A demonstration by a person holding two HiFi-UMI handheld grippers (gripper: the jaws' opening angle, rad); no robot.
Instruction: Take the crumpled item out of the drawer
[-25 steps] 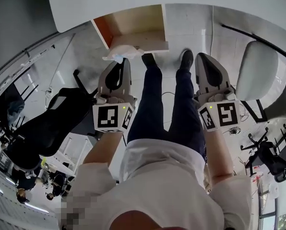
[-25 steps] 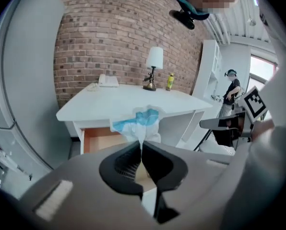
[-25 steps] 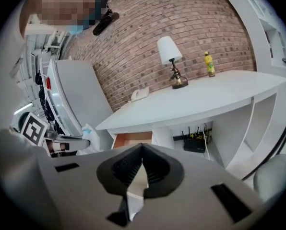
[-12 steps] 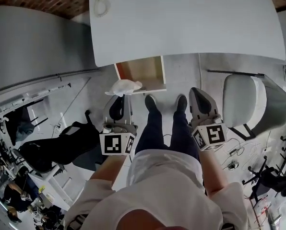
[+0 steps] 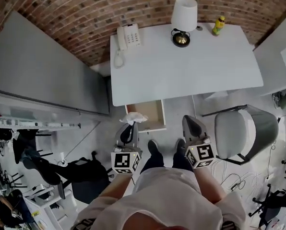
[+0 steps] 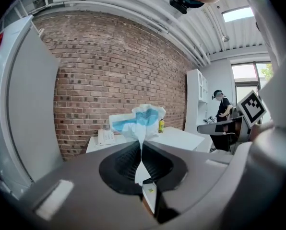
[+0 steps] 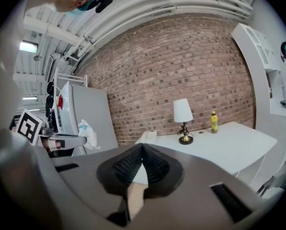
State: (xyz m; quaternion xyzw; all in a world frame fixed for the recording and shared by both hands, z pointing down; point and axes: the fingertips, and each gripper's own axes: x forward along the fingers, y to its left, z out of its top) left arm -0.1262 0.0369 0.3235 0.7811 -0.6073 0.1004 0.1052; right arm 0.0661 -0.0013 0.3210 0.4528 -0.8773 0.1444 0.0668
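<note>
Two things have changed over the last second, as we read it: the head view has pulled up and back, so the whole desk (image 5: 191,66) now shows where only its front edge did, and the wad (image 5: 135,118) has come away from the drawer (image 5: 150,116). Before, it lay at the drawer's front lip with the left gripper (image 5: 129,126) right on it. Now, in the left gripper view, the wad (image 6: 142,121) stands in free air with the brick wall and the desk top behind it. From above it still overlaps the drawer's front left corner, but we take that for line of sight only, since it rides high on the jaw tips. The drawer is still pulled out and looks bare inside. We judge the lift-out as good as done, with only a place to put the wad left to settle. The left gripper (image 6: 141,145) is pinched tight, its ribbed pads meeting on a thin tail of the white and blue wad, whose bulk fans out above the tips. The right gripper (image 7: 142,150) is closed too, pads together with nothing between them, and hangs idle beside the person's leg.
</note>
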